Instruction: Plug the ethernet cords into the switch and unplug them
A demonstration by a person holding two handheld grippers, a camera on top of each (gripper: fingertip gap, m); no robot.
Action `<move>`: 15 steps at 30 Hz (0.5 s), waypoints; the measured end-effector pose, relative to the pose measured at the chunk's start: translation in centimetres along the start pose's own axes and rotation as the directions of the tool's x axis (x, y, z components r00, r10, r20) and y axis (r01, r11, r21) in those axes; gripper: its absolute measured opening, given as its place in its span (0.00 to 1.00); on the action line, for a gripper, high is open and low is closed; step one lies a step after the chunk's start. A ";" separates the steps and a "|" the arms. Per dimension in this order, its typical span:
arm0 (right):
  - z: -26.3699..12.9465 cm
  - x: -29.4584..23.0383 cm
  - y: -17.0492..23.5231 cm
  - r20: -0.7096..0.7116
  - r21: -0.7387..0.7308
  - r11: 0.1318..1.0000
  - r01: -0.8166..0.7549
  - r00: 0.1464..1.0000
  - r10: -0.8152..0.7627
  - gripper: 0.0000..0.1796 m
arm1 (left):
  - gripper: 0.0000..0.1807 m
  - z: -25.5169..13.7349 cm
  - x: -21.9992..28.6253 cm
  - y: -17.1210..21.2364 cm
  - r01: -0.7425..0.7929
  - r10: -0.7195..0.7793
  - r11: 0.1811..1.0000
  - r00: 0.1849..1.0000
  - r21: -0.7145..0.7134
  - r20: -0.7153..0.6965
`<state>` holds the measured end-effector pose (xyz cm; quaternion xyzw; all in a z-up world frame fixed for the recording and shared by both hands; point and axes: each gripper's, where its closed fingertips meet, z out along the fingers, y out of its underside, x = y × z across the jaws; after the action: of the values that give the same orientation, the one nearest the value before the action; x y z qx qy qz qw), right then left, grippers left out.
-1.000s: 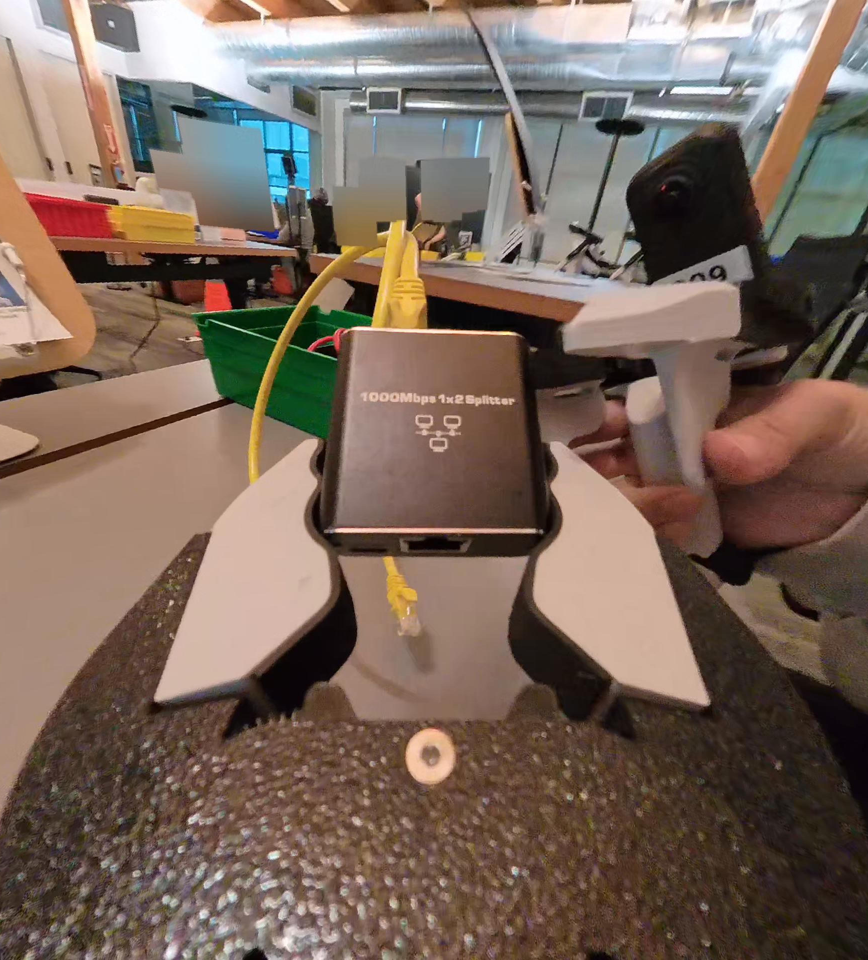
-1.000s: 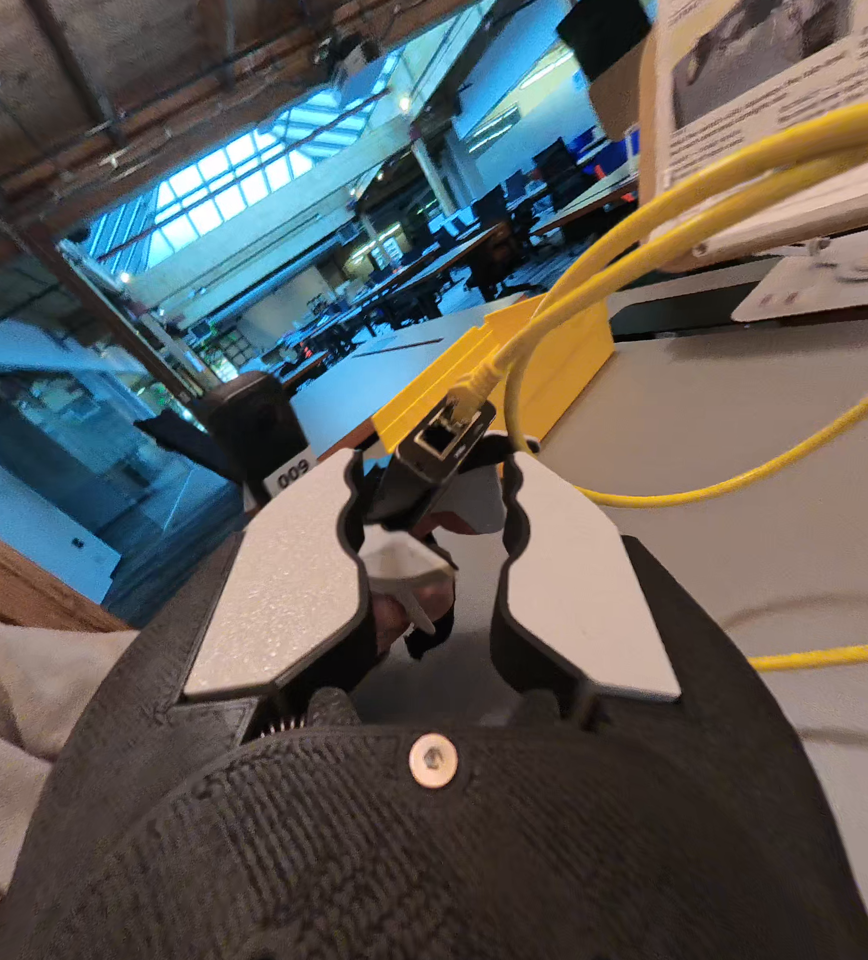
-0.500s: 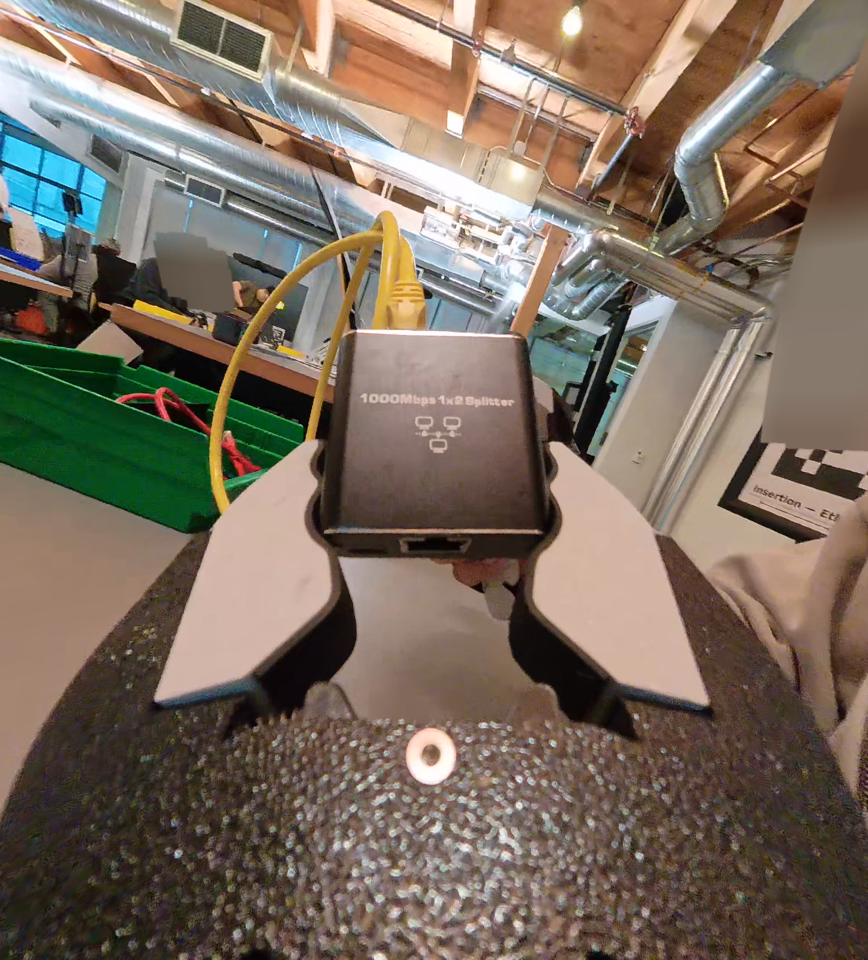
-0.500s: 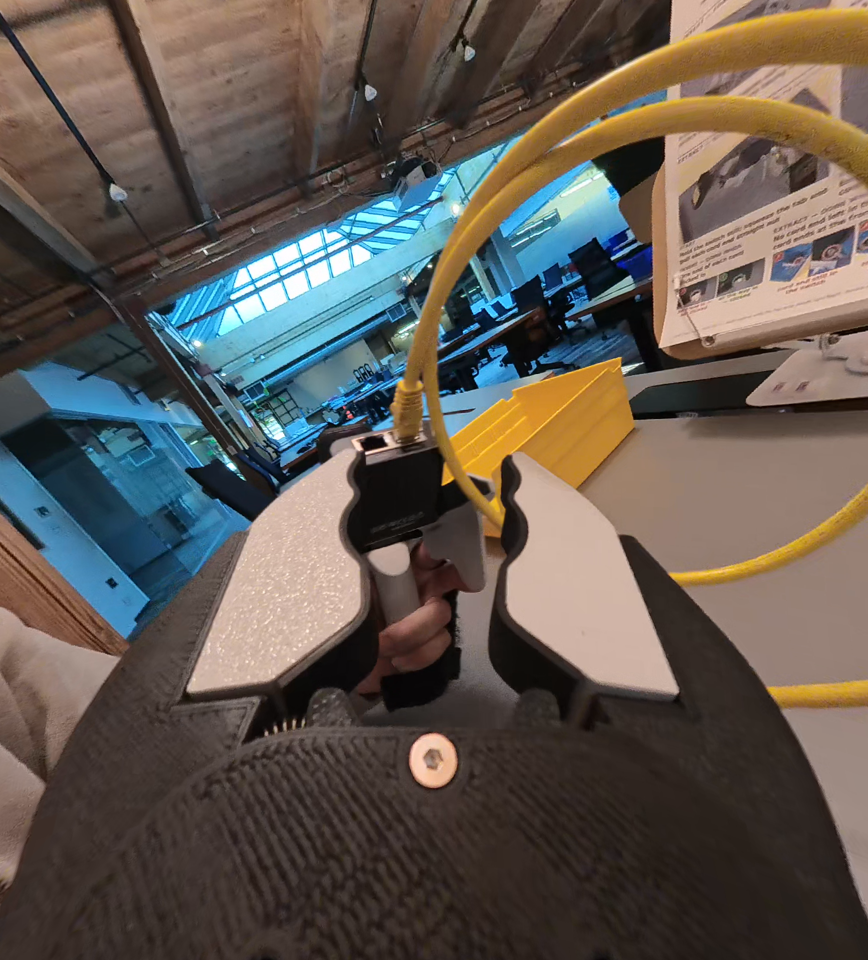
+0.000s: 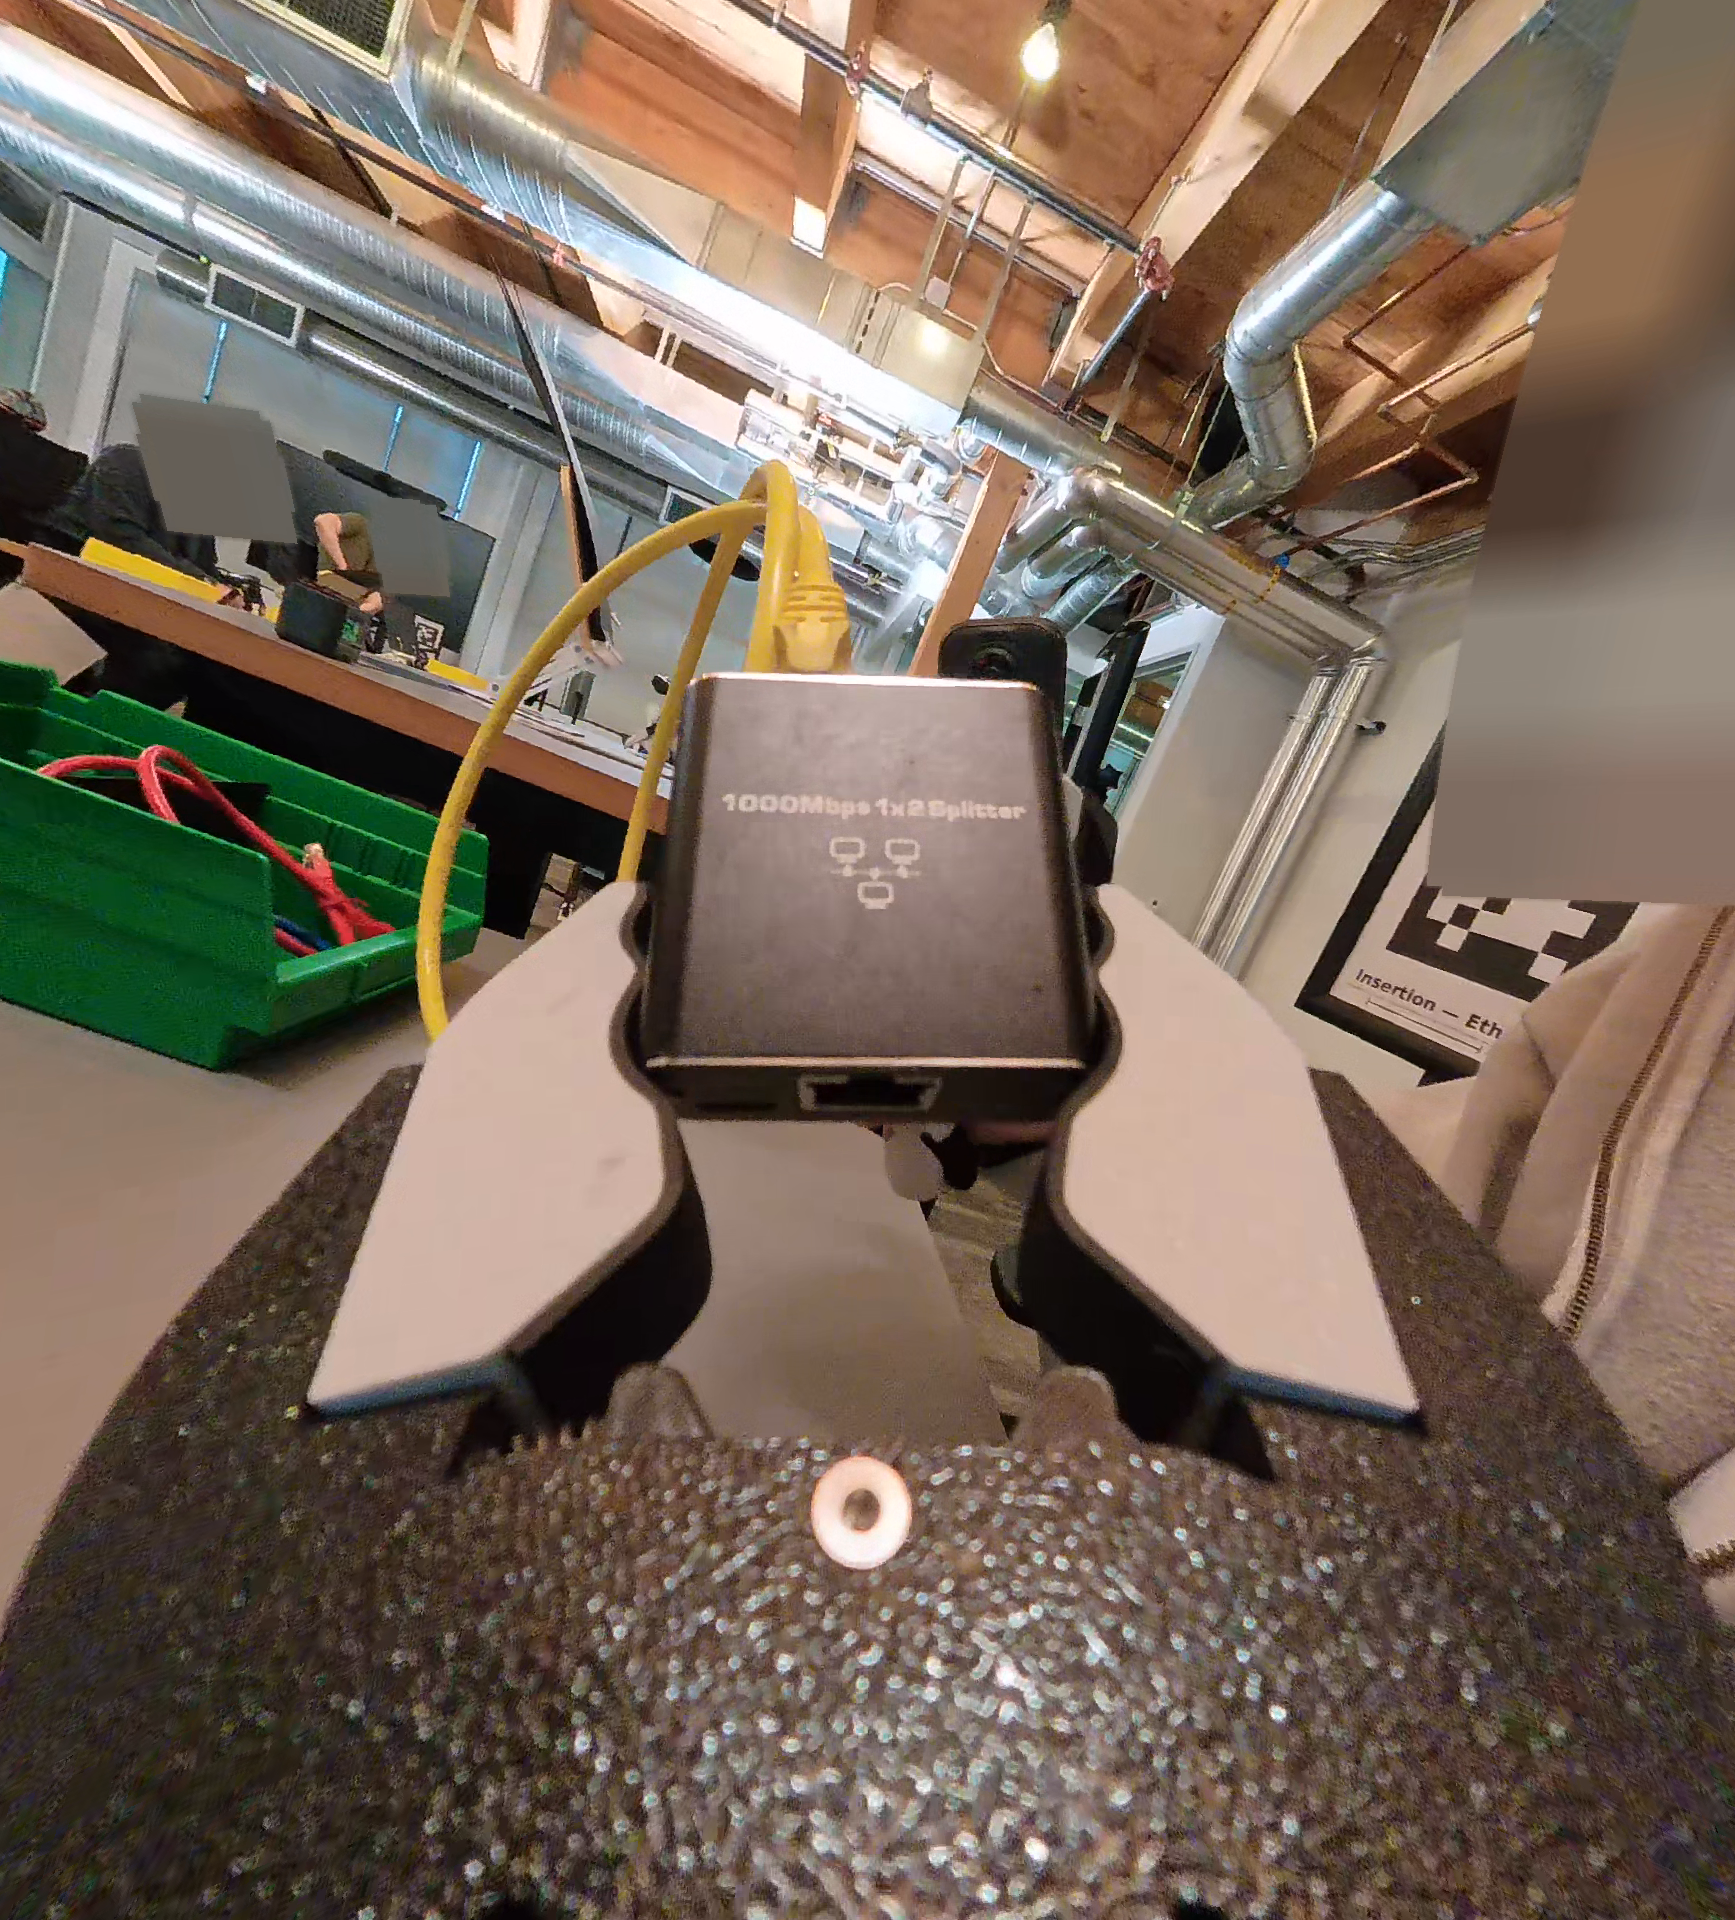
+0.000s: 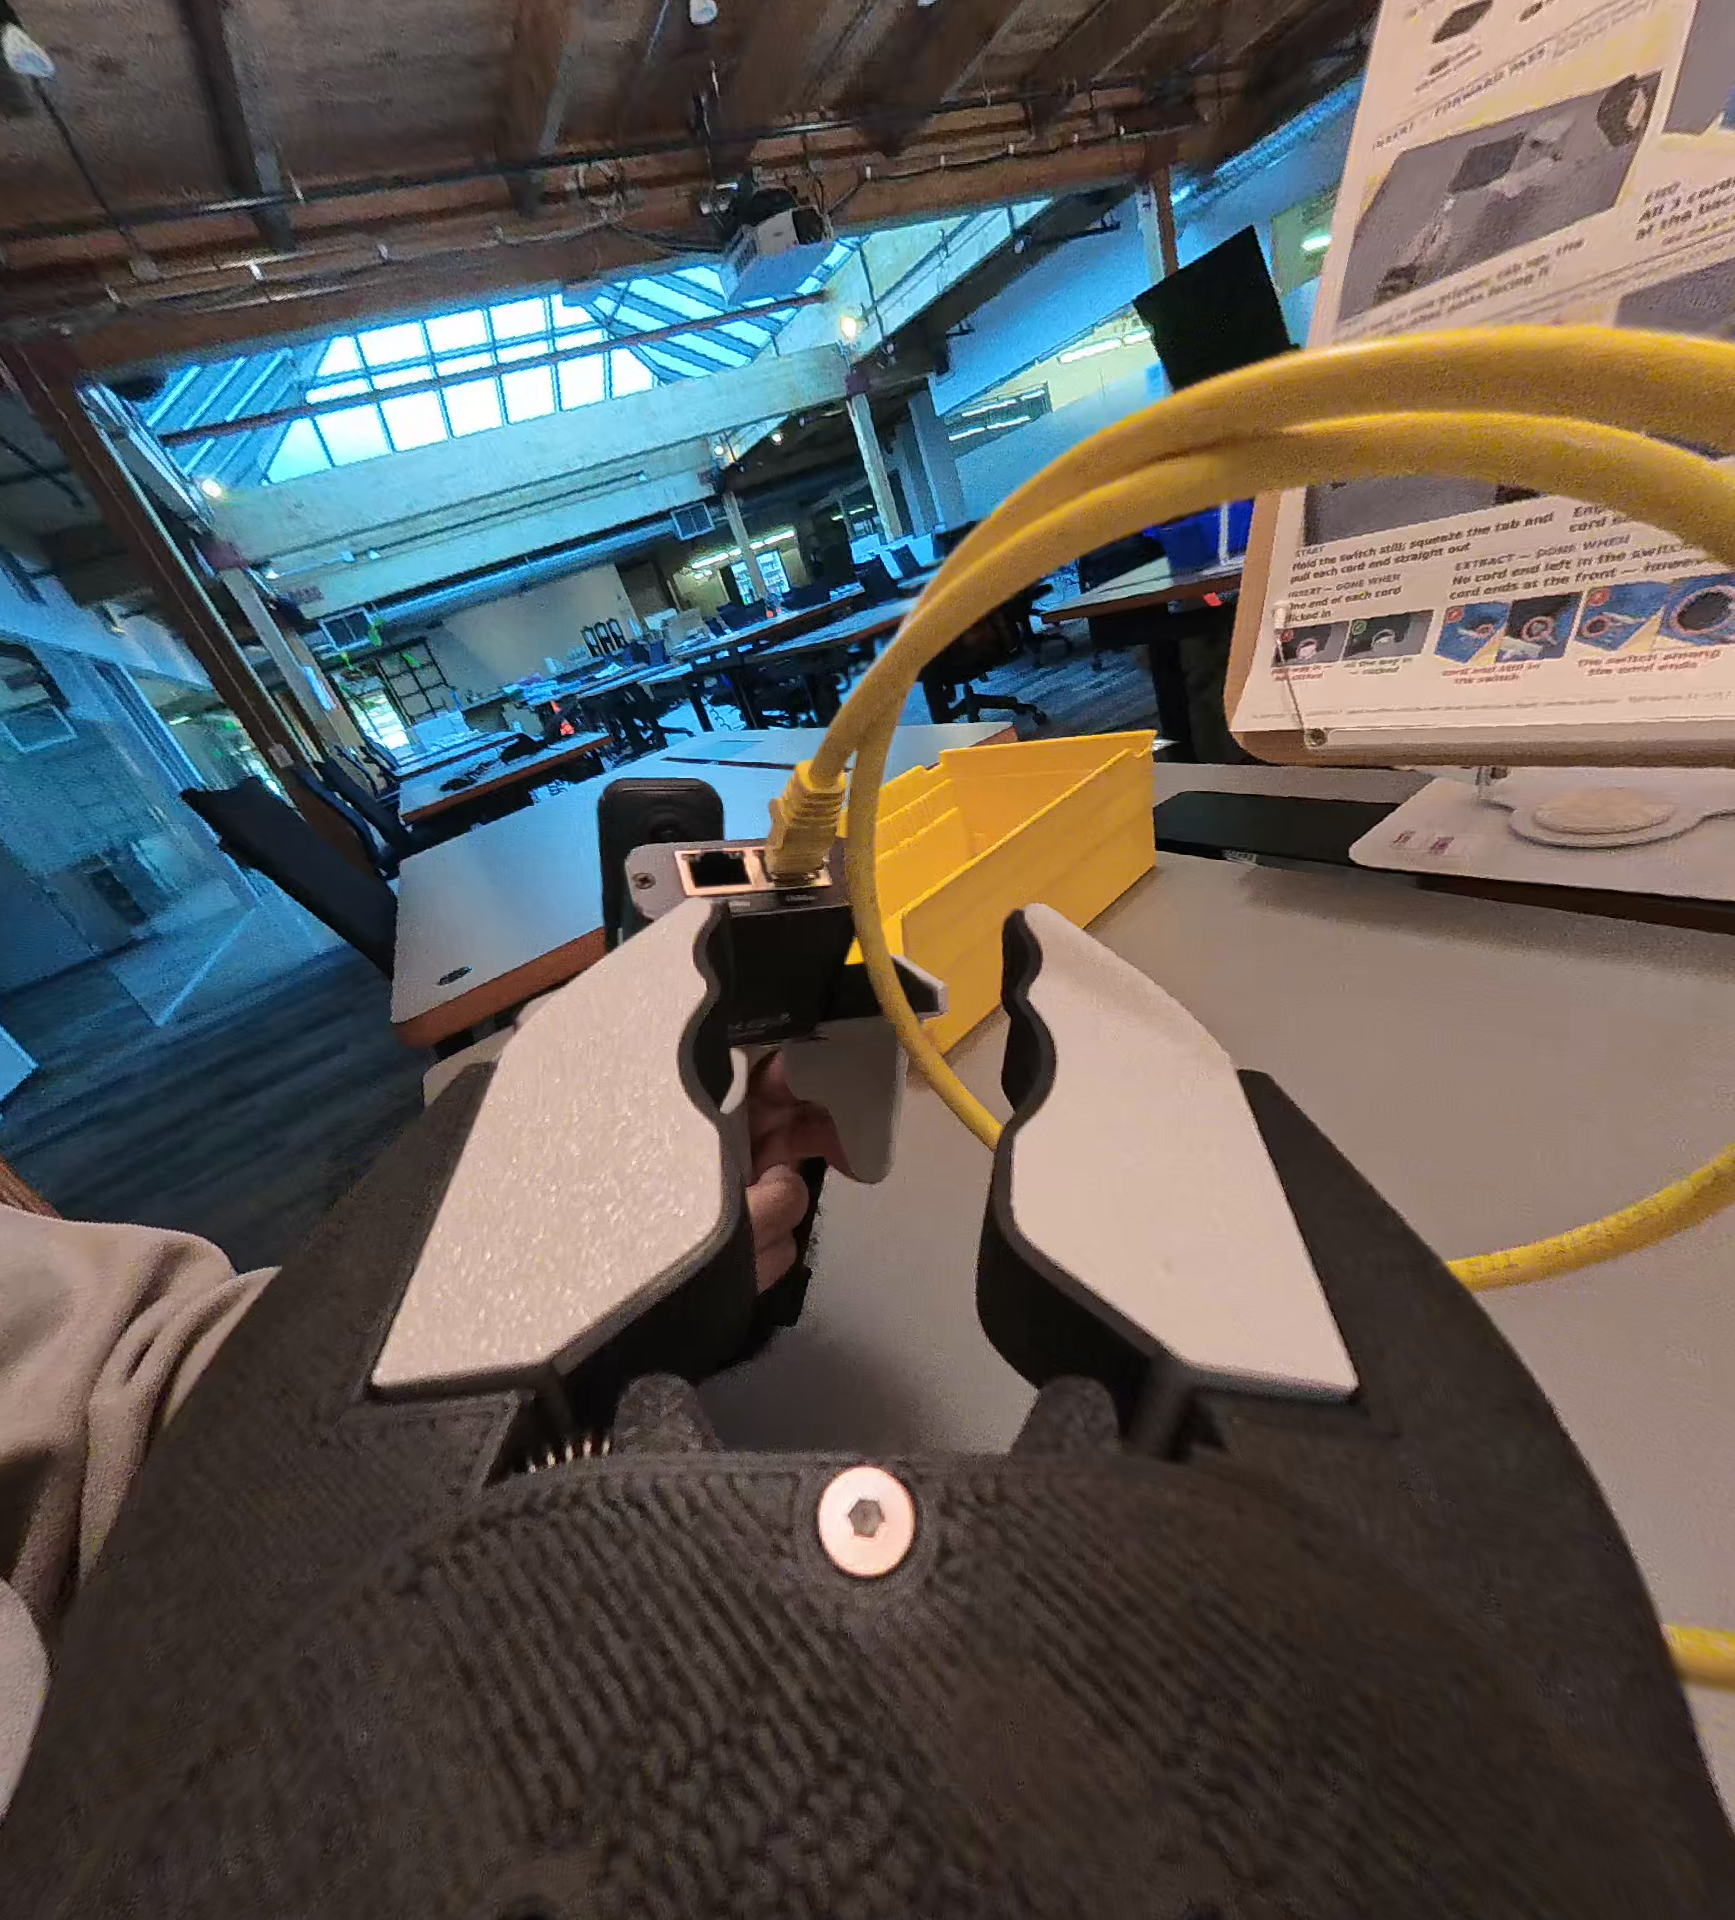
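My left gripper (image 5: 868, 997) is shut on the black switch (image 5: 868, 894) and holds it above the table, tilted upward. A yellow ethernet cord (image 5: 806, 623) is plugged into the switch's far end and loops down to the left. The near port (image 5: 868, 1093) is empty. In the right wrist view the switch (image 6: 775, 956) shows just ahead, with the yellow plug (image 6: 801, 831) in one far port and the port beside it (image 6: 712, 868) empty. My right gripper (image 6: 863, 997) is open and empty. The cord's loop (image 6: 904, 1039) passes between its tips.
A green bin (image 5: 115, 935) holding a red cord (image 5: 219, 821) stands on the grey table at left. A yellow bin (image 6: 1029, 831) sits beyond the switch. An instruction board (image 6: 1569, 416) stands at the right. A person's light sleeve (image 5: 1673, 1195) is close by. Less than 4 cm separates the two grippers' tips.
The left gripper has tilted the switch upward, with the plugged end now pointing up. The yellow cord's loop has risen and swung across the right view. Both grippers keep their openings.
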<state>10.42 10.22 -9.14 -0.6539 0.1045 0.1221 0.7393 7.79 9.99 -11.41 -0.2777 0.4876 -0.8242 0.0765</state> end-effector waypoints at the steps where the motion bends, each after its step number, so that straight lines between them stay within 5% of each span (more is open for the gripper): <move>1: 0.1 -0.4 -0.1 0.015 0.008 1.000 0.001 1.000 -0.001 0.28 | 0.41 -0.1 0.0 -0.1 0.000 0.000 1.000 1.000 -0.004 -0.001; 8: 0.7 -1.6 0.0 0.086 0.022 0.997 -0.070 0.994 0.068 0.20 | 0.41 -0.4 0.0 0.2 -0.084 0.087 0.993 0.996 -0.085 0.031; 15: -0.4 0.2 -1.9 0.009 0.159 0.980 -0.119 0.993 0.120 0.18 | 0.41 -1.0 -0.4 0.6 -0.119 0.129 0.978 0.991 -0.172 0.044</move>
<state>11.23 9.64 -7.42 -0.5853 0.1533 0.1573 0.7805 7.51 10.66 -12.42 -0.2747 0.5697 -0.7656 0.1174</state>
